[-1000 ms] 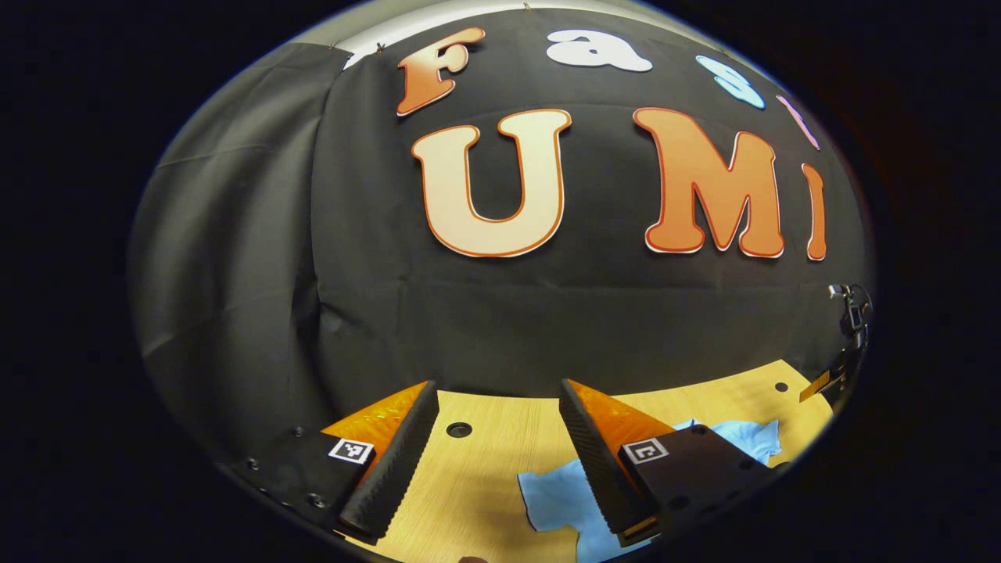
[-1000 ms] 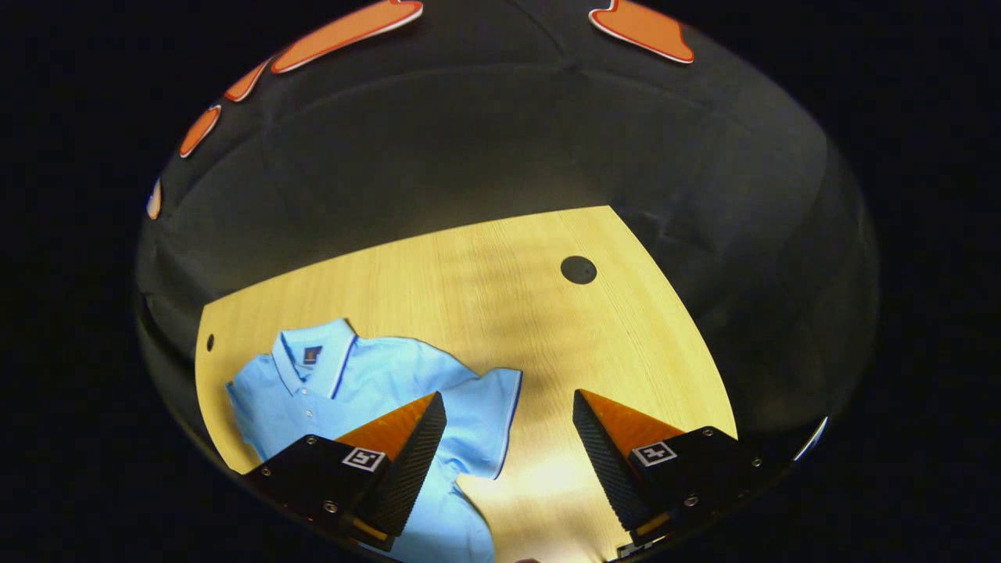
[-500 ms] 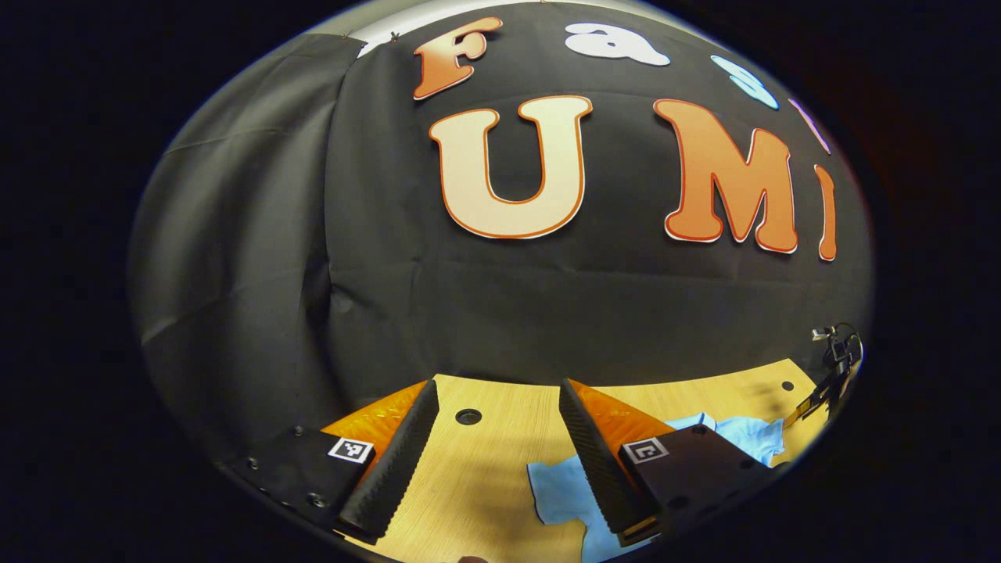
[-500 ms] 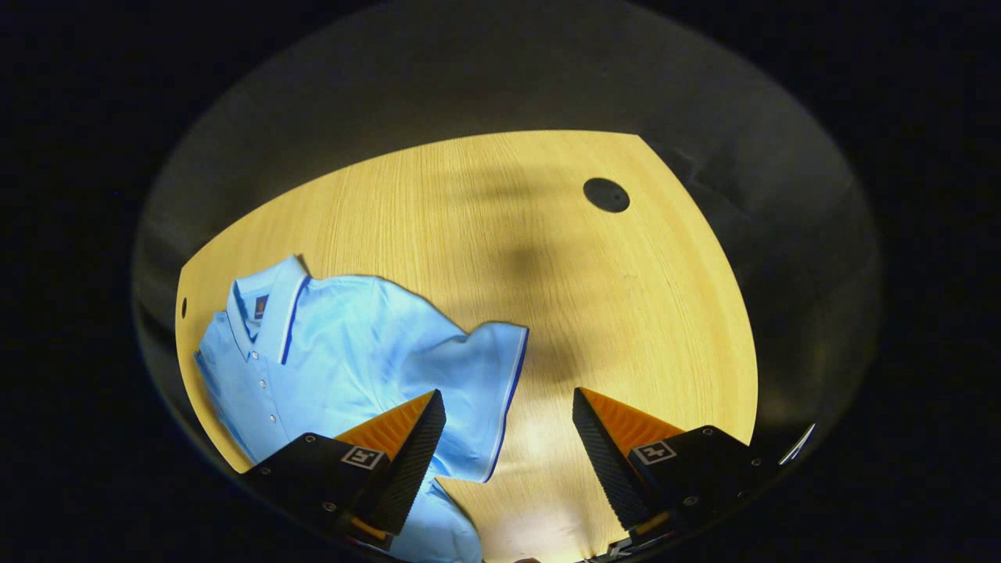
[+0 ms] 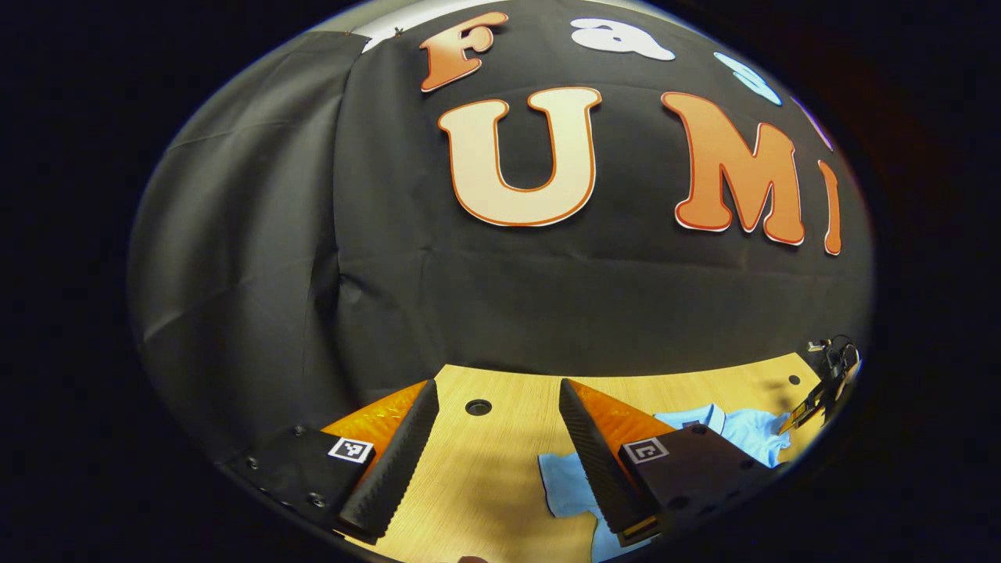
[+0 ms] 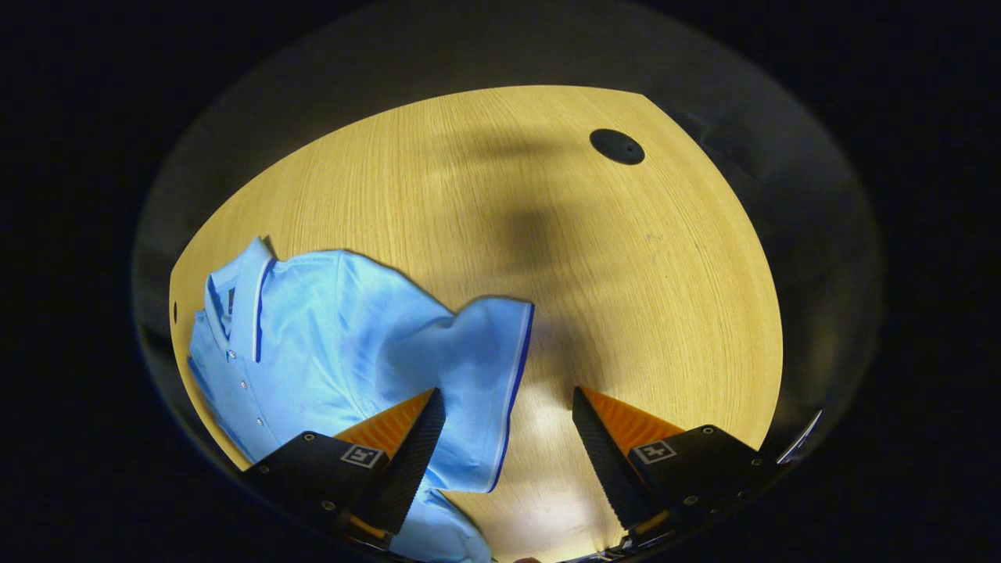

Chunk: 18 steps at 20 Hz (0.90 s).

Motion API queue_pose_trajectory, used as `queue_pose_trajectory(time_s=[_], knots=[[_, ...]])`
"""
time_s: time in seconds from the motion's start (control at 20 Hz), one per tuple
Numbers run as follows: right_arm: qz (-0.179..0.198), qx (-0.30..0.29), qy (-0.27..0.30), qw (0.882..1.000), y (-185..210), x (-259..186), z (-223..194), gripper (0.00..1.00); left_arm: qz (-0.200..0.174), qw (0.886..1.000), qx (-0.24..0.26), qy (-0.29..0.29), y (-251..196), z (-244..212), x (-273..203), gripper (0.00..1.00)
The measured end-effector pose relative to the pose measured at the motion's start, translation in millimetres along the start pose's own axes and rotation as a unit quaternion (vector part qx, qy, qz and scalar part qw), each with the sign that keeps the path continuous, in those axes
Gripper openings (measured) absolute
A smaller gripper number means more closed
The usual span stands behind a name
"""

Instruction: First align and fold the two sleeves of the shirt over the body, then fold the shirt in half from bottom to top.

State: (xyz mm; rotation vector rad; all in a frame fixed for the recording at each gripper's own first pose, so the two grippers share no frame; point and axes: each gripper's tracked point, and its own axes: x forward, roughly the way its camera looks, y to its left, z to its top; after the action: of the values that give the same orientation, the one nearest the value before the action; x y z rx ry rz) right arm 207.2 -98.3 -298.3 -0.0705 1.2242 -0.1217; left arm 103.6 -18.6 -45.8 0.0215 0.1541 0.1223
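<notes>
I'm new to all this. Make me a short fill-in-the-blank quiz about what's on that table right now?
1. The light blue polo shirt lies on a table made of ____.
2. The shirt's short sleeve is edged with a dark ____ stripe.
3. The right gripper has its fingers ____, holding nothing.
4. The round dark hole sits at the table's ____ end from the shirt.

Missing words: wood; blue; open; far
</notes>
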Motion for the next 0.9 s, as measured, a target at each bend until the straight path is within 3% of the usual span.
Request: queue_pose_trajectory(time_s=[0.35,0.4,0.5,0.55,0.65,0.75,0.8,0.9], knots=[[0.002,0.007,-0.003,1.000,2,-1,1,0.94,0.000,1.000,-0.004,0.004,4,-7,-7,0.97],[0.002,0.008,-0.004,1.000,4,0,0,0.83,0.000,1.000,-0.003,0.004,4,-7,-7,0.97],[0.004,0.004,-0.010,1.000,5,-1,0,0.73,-0.002,1.000,-0.003,0.005,3,-10,-9,1.00],[0.006,0.001,-0.013,1.000,7,-1,-1,0.56,-0.002,1.000,-0.003,0.006,4,-12,-10,1.00],[0.008,0.001,-0.020,1.000,11,-4,-1,0.39,-0.003,1.000,-0.005,0.008,7,-14,-13,1.00],[0.008,0.011,-0.019,1.000,13,-4,-1,0.11,-0.004,1.000,-0.007,0.010,10,-18,-16,1.00],[0.000,0.012,-0.016,1.000,13,-5,-4,0.04,-0.006,1.000,-0.009,0.010,12,-20,-17,1.00],[0.001,0.008,-0.035,0.999,19,-16,2,0.03,-0.007,1.000,-0.016,0.011,19,-21,-21,0.98]])
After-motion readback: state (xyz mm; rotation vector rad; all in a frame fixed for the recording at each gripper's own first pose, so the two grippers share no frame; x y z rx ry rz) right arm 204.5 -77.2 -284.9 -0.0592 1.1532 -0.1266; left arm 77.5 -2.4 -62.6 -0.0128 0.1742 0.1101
